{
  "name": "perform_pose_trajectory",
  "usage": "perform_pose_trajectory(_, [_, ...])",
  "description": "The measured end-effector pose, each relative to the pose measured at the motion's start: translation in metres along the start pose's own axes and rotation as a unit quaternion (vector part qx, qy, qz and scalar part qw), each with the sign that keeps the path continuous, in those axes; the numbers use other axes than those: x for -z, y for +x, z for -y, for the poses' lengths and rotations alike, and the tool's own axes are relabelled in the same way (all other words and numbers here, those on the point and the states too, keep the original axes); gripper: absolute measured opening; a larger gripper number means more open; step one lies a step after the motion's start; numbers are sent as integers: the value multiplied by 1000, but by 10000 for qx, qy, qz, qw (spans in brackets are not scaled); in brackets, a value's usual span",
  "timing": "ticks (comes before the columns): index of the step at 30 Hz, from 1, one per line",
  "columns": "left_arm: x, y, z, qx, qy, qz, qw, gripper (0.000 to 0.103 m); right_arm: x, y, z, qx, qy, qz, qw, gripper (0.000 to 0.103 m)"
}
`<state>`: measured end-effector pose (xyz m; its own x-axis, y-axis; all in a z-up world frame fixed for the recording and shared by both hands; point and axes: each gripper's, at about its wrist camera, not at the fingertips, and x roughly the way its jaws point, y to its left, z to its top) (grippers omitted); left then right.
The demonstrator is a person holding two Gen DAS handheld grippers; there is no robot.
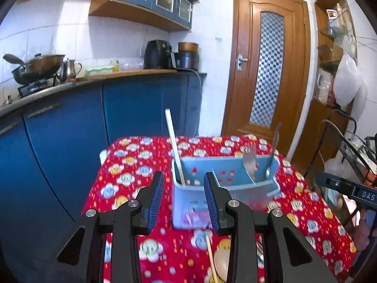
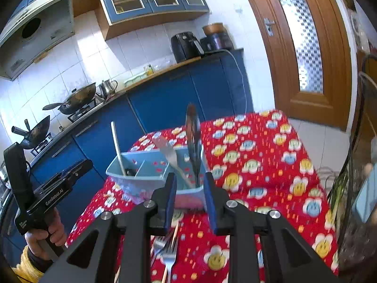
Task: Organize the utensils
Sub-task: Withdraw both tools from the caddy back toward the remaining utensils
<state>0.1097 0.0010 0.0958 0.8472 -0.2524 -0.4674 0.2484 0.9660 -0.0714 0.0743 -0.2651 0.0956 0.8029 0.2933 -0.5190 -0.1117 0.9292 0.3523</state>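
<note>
- Left wrist view: the white chopstick [image 1: 174,143] is leaning in the left compartment of the blue caddy [image 1: 188,202], handle up and tilted back. Probably dropped in upright so like items are grouping.
- The left gripper [image 1: 183,202] is hovering partly open in front of the caddy, nothing between its pads. I'd judge it's free for the next pick.
- A fork [image 1: 250,159] and a darker utensil [image 1: 275,146] are standing in the right compartments, working ends up for the fork.
- A wooden chopstick [image 1: 211,257] is lying loose on the red tablecloth [image 1: 122,172] just below the gripper, not yet sorted.
- Right wrist view: a hand [image 2: 43,237] is gripping the left tool's handle at far left.
- The right gripper [image 2: 190,200] is sitting narrowly open just before the caddy's [image 2: 132,186] near wall, holding nothing.
- Loose forks [image 2: 168,257] are lying on the cloth under it, likely next to go in.
</note>
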Motion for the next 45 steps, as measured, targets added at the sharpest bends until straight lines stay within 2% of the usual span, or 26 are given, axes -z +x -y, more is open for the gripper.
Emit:
perform_pose_trajectory(6, [23,-7,2,84,-8,-434,9990,36,21,-8,2,80,-31,-162,9998,26])
perform_pose_trajectory(10, [37,-4,5,156,-34,-860,9962,36,31,-11,2,101,-5,-300,9995,26])
perform_pose_trajectory(20, [68,-3,13,314,128,-1499,9881,36,66,-16,4,96,-36,-626,9980,28])
perform_pose_trajectory(28, [95,14,18,444,191,-2276,9726,36,83,-17,9,26,53,-792,9968,31])
perform_pose_trajectory(36, [105,25,26,348,423,-2629,9633,36,89,-18,17,-33,163,-802,9966,32])
perform_pose_trajectory(41, [103,35,28,478,403,-2801,9579,36,92,-17,21,-54,213,-829,9963,32])
perform_pose_trajectory(42, [102,38,28,521,366,-2852,9564,34,92,-17,22,-50,221,-829,9963,32])
perform_pose_trajectory(43, [101,39,28,529,363,-2867,9559,26,92,-17,23,-44,231,-827,9963,32])
perform_pose_trajectory(45, [98,44,29,637,370,-2968,9521,17,93,-18,24,-45,245,-828,9963,33])
